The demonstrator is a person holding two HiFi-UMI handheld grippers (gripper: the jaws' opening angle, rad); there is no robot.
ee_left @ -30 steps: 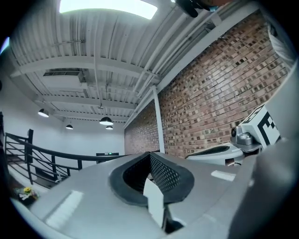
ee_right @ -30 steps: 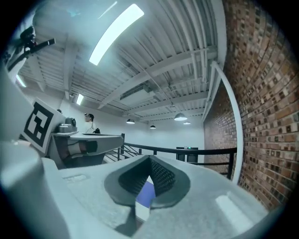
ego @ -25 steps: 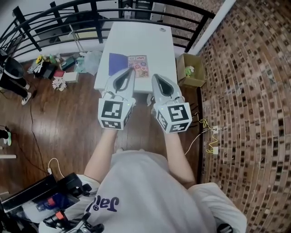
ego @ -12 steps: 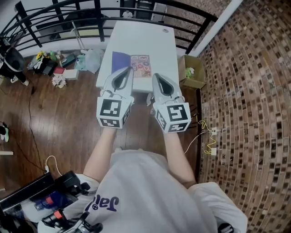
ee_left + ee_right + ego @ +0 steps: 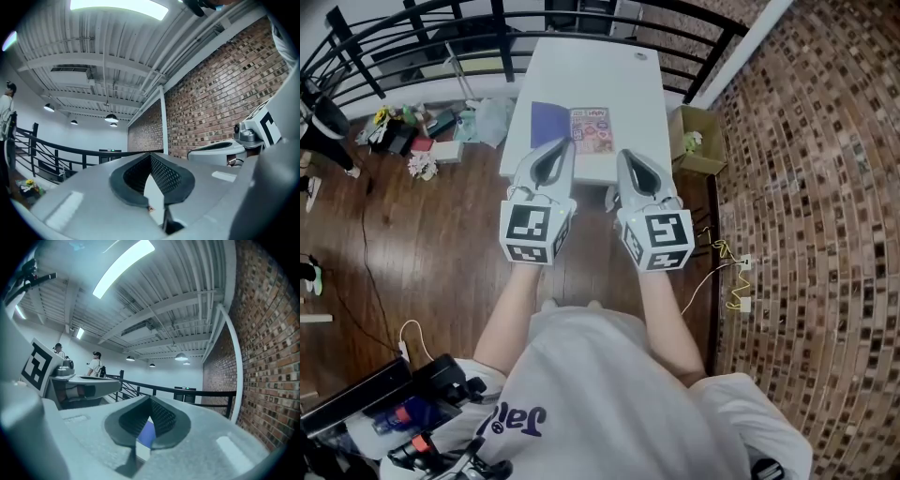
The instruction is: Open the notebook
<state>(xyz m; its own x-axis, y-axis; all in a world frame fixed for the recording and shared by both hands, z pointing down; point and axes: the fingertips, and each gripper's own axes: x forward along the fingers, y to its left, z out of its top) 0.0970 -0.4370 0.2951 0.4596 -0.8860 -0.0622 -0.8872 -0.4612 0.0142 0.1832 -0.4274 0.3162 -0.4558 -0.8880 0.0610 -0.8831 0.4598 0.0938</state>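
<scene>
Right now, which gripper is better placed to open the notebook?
Right, probably. The right gripper points beside the right edge of the notebook, likely its free edge; the left gripper points at the purple left side. Both are shut.

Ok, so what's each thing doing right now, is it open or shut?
Left gripper: jaws shut, empty.
Right gripper: jaws shut, empty.
Notebook: flat on the white table, untouched; a purple part lies beside a colourful part, so maybe open, hard to tell.
Cardboard box: top open, something green inside.
</scene>
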